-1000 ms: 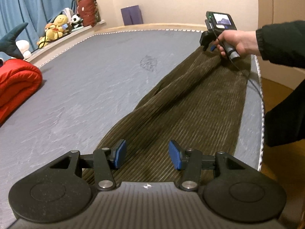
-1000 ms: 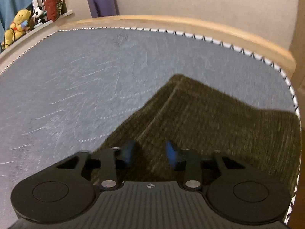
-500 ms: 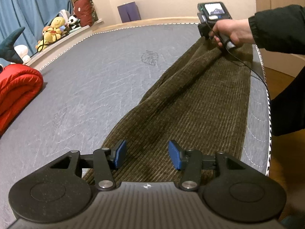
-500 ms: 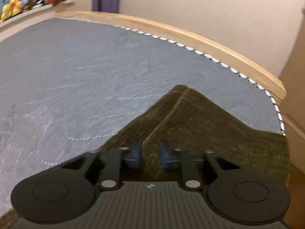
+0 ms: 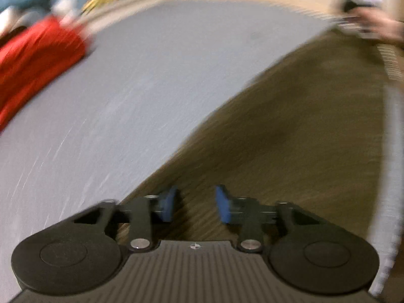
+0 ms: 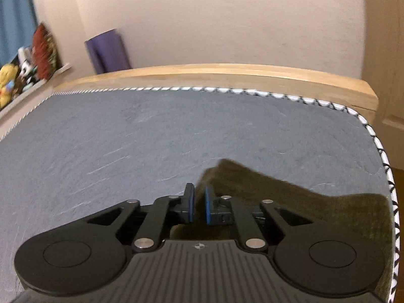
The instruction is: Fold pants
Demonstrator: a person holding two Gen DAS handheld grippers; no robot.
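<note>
Landmark: grey mattress (image 6: 156,136), edged with black-and-white piping and set in a pale wooden bed frame (image 6: 227,72).

Pants: brown corduroy pants (image 5: 290,136) lie lengthwise along the mattress's right side, reaching from the left gripper to the person's right hand (image 5: 378,29) at the far corner; the left wrist view is heavily motion-blurred, so the fabric's ribs read only as streaks.

Left gripper: the left gripper (image 5: 194,205) hangs over the near end of the pants; its blue pads (image 5: 168,207) have just been closing, yet stand narrowly apart with bare corduroy showing in the gap. Whether the pads press the cloth cannot be judged through the blur.

Right gripper: the right gripper (image 6: 199,205) holds its blue pads nearly together on a raised fold of the pants near the mattress's far right corner; the cloth peaks just beyond the fingertips and slopes down towards the piping.

Surroundings: a red blanket (image 5: 32,63) rests on the mattress's left side; a purple rolled mat (image 6: 108,53) stands against the wall beyond the frame; stuffed toys (image 6: 10,83) sit on a ledge left of the mattress.
</note>
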